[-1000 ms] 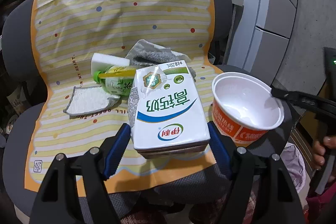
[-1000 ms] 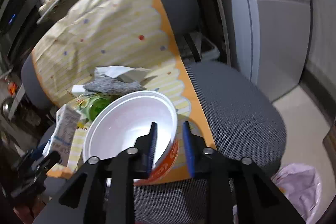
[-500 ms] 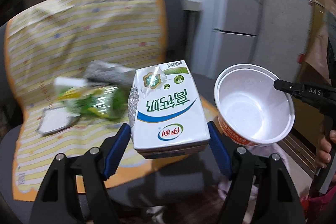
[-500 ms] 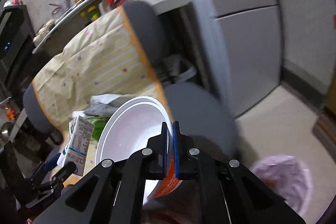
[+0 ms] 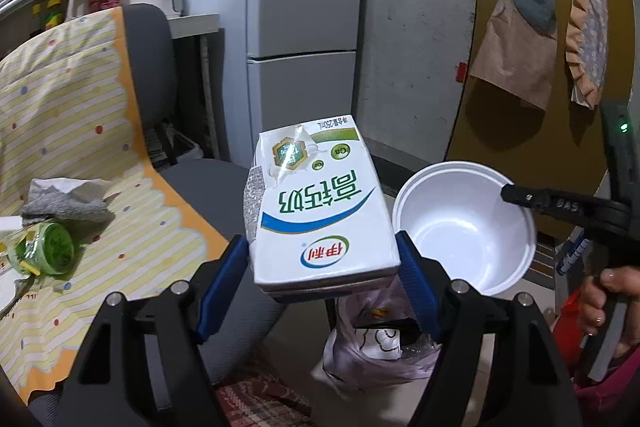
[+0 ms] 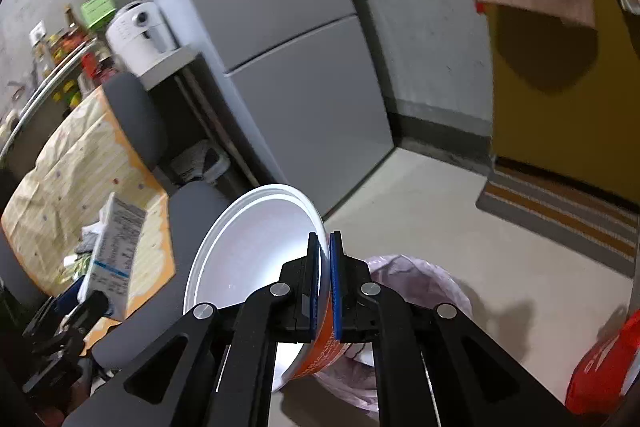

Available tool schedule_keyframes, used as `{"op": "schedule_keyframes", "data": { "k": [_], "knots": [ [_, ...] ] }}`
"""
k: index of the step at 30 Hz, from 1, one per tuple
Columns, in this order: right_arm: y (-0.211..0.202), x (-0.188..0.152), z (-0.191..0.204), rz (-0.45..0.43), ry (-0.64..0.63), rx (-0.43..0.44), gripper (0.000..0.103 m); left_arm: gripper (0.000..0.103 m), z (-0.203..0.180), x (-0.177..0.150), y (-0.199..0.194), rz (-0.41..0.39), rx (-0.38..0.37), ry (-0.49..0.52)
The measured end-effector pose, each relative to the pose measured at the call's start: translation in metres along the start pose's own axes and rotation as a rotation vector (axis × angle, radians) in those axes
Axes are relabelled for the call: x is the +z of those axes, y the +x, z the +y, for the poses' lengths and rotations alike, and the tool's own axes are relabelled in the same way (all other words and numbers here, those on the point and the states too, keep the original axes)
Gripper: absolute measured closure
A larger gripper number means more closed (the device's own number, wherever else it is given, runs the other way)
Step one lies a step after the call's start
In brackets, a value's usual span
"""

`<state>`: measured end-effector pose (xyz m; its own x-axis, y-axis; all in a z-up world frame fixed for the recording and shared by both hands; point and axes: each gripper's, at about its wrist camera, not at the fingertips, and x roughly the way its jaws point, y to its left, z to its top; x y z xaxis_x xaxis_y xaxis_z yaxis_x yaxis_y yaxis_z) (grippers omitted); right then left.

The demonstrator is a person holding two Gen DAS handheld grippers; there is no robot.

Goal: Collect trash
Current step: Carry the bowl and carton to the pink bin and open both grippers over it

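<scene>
Carton (image 5: 320,211) pinched in left claw (image 5: 322,263), bowl (image 6: 256,251) (rim) in right claw (image 6: 325,283), above bag (image 6: 416,279).

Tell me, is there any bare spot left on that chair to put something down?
Yes. The grey seat is bare right of the striped cloth's orange edge. The cloth's near strip is free too. It is crowded toward the chair back, where the green bottle and the crumpled grey wrapper lie.

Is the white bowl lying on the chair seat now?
No, the right claw holds the white bowl by its rim in the air.
</scene>
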<state>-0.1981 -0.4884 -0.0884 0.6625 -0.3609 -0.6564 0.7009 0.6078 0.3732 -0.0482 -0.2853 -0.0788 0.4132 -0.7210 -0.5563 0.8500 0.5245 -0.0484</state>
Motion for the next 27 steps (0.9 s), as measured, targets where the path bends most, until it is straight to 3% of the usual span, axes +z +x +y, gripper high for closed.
{"op": "schedule_keyframes", "data": {
  "k": [3,5,8,18,27],
  "knots": [
    [0.022,-0.004,-0.017,0.036,0.03,0.007,0.092,0.031,-0.004,0.0,0.007,0.017,0.006,0.003],
    [0.045,-0.01,-0.029,0.086,0.062,-0.027,0.075,0.031,-0.002,-0.001,0.012,0.031,0.012,0.002],
    [0.053,-0.017,-0.04,0.122,0.1,-0.025,0.074,0.031,-0.001,-0.003,0.017,0.043,0.02,0.011],
    [-0.015,0.0,-0.006,-0.064,-0.034,0.011,0.074,0.031,-0.023,-0.015,0.022,0.055,-0.009,0.068],
    [-0.041,0.008,0.001,-0.134,-0.073,0.023,0.073,0.031,-0.064,-0.016,0.041,0.046,-0.104,0.17]
  ]
}}
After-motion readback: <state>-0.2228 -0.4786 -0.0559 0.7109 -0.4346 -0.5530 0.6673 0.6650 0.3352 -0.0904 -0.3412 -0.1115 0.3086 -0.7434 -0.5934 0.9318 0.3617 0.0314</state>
